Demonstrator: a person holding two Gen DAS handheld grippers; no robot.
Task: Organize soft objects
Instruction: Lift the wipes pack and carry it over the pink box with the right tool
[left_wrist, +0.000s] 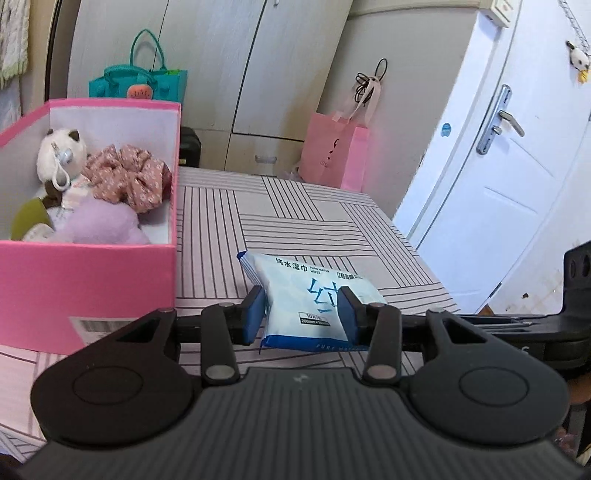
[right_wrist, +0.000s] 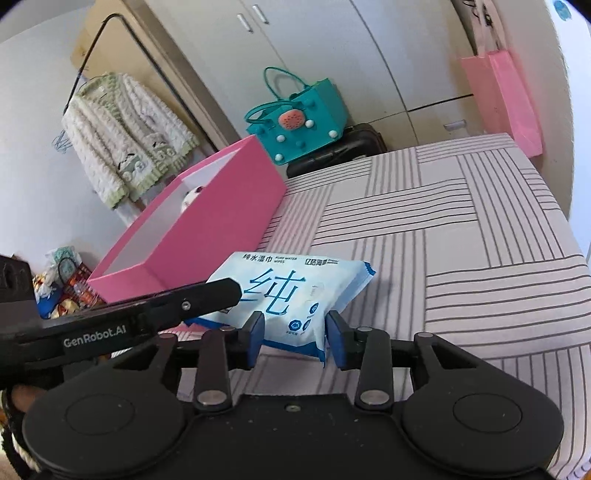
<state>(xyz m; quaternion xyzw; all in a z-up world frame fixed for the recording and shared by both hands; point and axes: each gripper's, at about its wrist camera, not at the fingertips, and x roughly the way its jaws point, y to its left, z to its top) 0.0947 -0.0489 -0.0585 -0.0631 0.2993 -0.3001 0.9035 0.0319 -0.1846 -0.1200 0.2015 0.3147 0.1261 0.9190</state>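
A blue-and-white pack of wet wipes (left_wrist: 310, 295) is held just above the striped bed (left_wrist: 295, 221). My left gripper (left_wrist: 302, 314) is shut on one end of it. My right gripper (right_wrist: 295, 338) is shut on the other end of the pack (right_wrist: 291, 295). A pink box (left_wrist: 88, 273) stands on the bed to the left. It holds a white plush cat (left_wrist: 61, 155), a floral scrunchie (left_wrist: 129, 173) and a lilac plush (left_wrist: 99, 221). In the right wrist view the box (right_wrist: 207, 236) is left of the pack and the left gripper's body (right_wrist: 122, 317) crosses in front.
A teal handbag (left_wrist: 147, 81) stands behind the box on a black case (right_wrist: 340, 147). A pink paper bag (left_wrist: 336, 155) leans at the bed's far end by the wardrobe. A white door (left_wrist: 498, 166) is to the right. A knitted cardigan (right_wrist: 125, 136) hangs on a rack.
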